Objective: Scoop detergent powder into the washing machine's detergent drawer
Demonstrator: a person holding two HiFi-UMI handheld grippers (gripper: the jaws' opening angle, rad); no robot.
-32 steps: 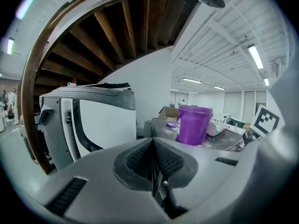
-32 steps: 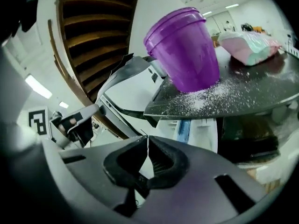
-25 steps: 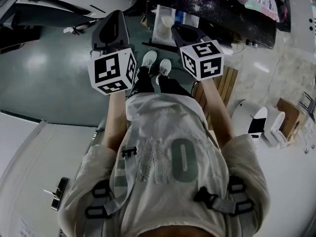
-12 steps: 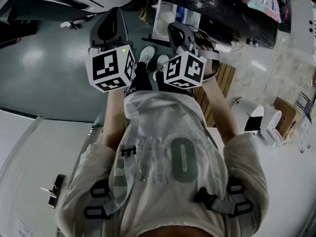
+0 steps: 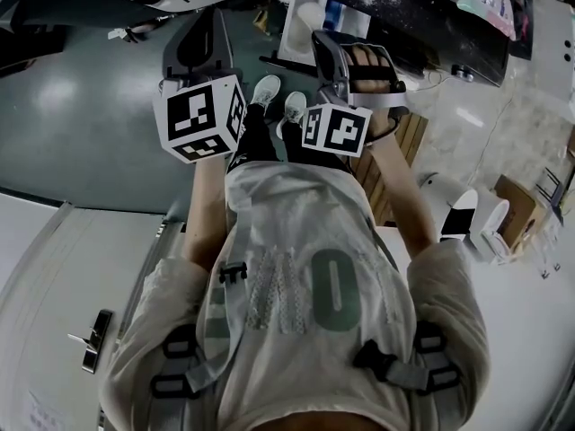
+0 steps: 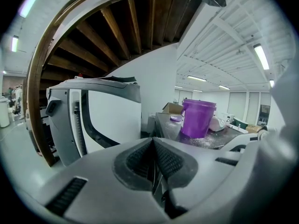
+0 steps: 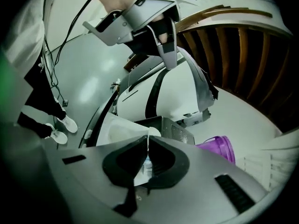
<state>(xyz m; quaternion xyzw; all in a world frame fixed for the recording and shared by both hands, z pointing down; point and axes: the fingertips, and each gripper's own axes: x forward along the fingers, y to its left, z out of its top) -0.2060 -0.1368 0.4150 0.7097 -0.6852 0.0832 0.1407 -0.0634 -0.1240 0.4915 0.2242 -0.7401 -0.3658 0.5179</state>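
Right tongs [image 7: 148,146] have rolled inward and pushed forward. Two pairs, both pressed together, pinching nothing; left tongs [image 6: 153,141] too. One purple plastic bucket [image 6: 198,118] stands on the dark, powder-dusted counter [image 6: 223,142]; one white rectangular tray [image 7: 119,129] lies ahead.

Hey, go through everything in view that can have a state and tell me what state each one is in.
Left gripper: shut, empty.
Right gripper: rolled sideways, shut on a thin white piece, probably the scoop handle.
Drawer: pulled out; contents can't be told.
Bucket: upright on the table, powder scattered round it.
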